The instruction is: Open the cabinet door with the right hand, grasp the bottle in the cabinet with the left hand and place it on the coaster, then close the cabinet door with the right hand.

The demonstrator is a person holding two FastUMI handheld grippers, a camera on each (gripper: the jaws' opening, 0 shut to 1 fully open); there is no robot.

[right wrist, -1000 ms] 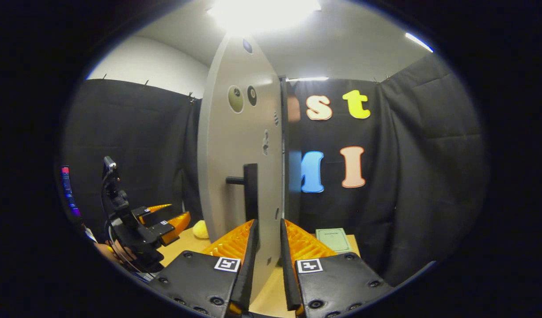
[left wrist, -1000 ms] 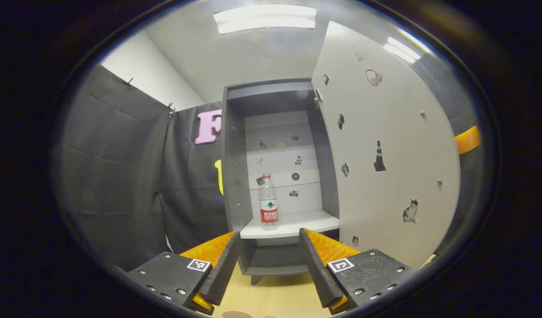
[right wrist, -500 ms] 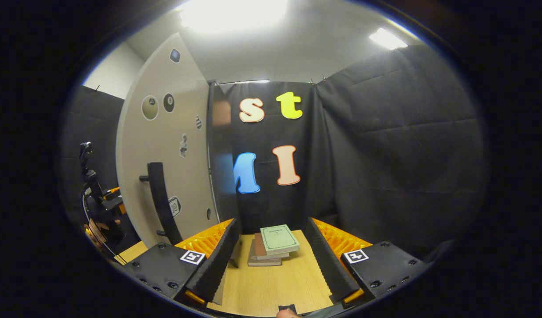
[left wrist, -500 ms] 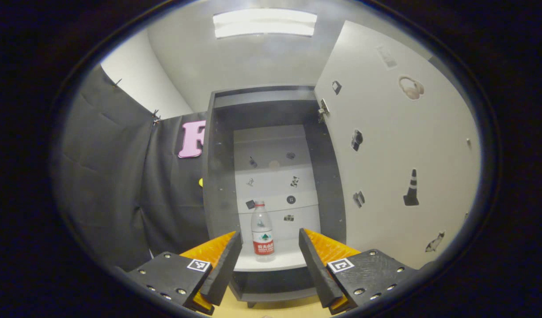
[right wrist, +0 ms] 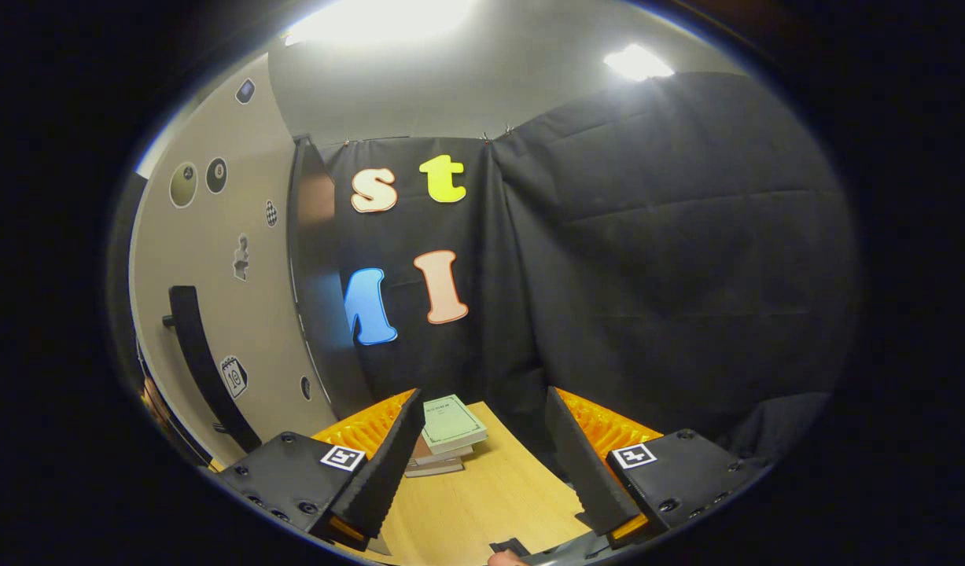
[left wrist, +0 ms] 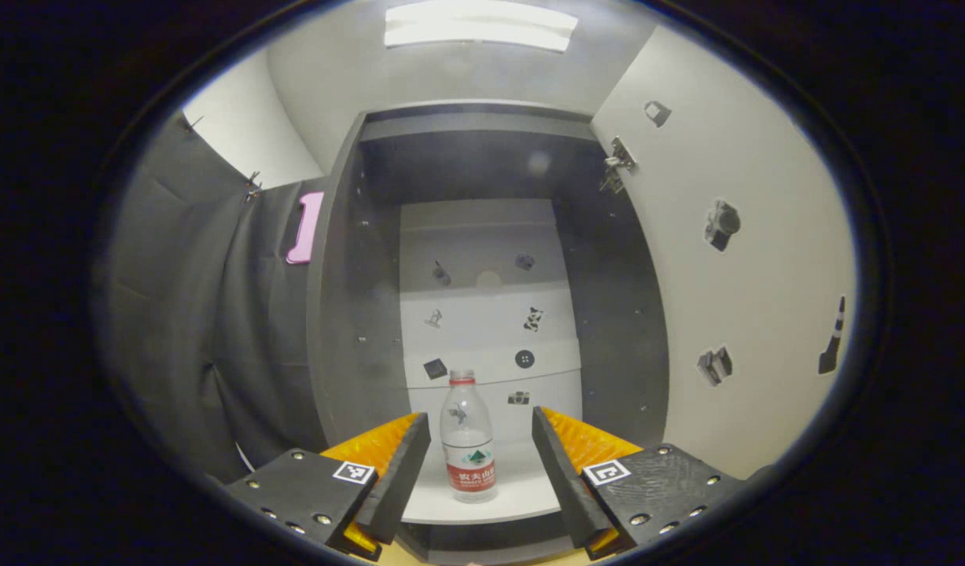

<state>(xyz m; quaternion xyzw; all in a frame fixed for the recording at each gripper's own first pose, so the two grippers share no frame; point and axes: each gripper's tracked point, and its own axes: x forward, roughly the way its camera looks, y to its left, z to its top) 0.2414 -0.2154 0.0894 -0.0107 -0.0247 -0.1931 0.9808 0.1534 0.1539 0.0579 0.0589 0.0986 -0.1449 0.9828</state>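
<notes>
Cabinet door open — bottle between left gripper fingers, untouched.

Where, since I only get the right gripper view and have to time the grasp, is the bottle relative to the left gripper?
Observer: The water bottle stands upright on the cabinet's white shelf, centred ahead of the left gripper.
Operator: Is it gripped?
Observer: No. The jaws are open, with a gap on each side of the bottle.
Operator: Is its cap on?
Observer: Yes, a red cap sits on top.
</notes>
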